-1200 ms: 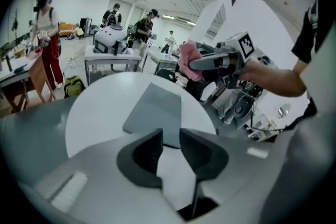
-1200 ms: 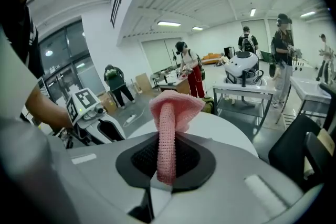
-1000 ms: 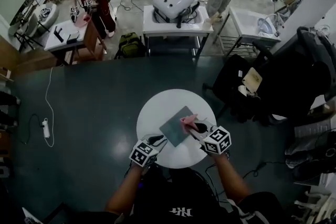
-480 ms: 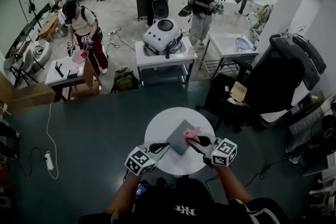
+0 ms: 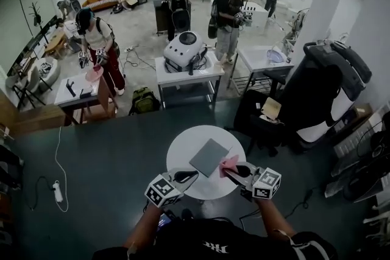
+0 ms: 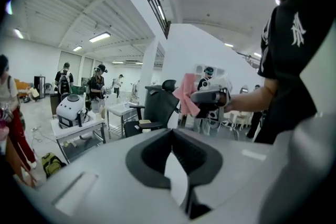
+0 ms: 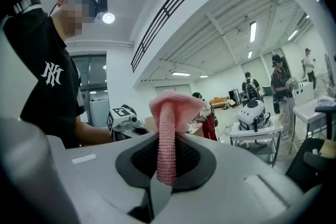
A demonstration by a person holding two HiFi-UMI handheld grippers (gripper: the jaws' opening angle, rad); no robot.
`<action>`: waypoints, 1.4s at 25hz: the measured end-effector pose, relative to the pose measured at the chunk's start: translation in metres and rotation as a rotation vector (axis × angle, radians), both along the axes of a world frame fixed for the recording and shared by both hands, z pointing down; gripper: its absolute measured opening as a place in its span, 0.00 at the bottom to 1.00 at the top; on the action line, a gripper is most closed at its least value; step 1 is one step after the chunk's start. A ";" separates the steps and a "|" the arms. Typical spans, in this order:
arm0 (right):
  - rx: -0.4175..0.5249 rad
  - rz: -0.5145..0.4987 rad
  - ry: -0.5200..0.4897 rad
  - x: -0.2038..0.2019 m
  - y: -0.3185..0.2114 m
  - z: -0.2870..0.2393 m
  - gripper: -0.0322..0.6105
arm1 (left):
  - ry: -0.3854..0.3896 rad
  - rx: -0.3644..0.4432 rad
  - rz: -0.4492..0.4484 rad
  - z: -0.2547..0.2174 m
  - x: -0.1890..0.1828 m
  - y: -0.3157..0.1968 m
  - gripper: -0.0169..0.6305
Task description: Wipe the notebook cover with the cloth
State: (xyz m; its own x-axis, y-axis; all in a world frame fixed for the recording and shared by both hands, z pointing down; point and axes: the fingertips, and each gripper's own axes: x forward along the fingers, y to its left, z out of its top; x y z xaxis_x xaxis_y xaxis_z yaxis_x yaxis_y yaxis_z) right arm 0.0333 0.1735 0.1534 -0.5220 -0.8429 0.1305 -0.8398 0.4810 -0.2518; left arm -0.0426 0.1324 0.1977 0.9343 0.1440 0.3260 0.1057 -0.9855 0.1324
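A grey notebook (image 5: 209, 157) lies flat on the round white table (image 5: 183, 142). My right gripper (image 5: 236, 171) hovers just right of it at the table's near edge, shut on a pink cloth (image 5: 229, 165). In the right gripper view the knitted pink cloth (image 7: 170, 107) stands pinched between the jaws of my right gripper (image 7: 166, 139). My left gripper (image 5: 184, 177) is held over the table's near edge, below the notebook, shut with nothing in it. In the left gripper view the left gripper (image 6: 173, 148) shows closed jaws, and the right gripper (image 6: 209, 97) and pink cloth (image 6: 185, 94) are raised beyond.
A black chair (image 5: 261, 119) stands close to the table's right. Behind are a white table with a round white appliance (image 5: 185, 49), a desk (image 5: 76, 91) at the left, and several people. A power strip (image 5: 58, 192) and cable lie on the dark floor.
Both grippers have lifted off the notebook and drawn back toward me. The cloth has left the cover with the right gripper. The left jaws have closed. The head view has tilted up.
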 end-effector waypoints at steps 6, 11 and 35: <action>0.091 -0.045 0.036 0.008 0.065 -0.036 0.09 | 0.027 0.022 -0.027 -0.029 0.000 0.040 0.03; 0.192 -0.067 -0.093 -0.014 0.143 -0.052 0.10 | 0.109 -0.074 0.003 -0.051 0.005 0.129 0.03; 0.145 0.178 -0.167 -0.082 0.226 -0.012 0.10 | 0.182 -0.096 0.095 -0.059 -0.054 0.223 0.03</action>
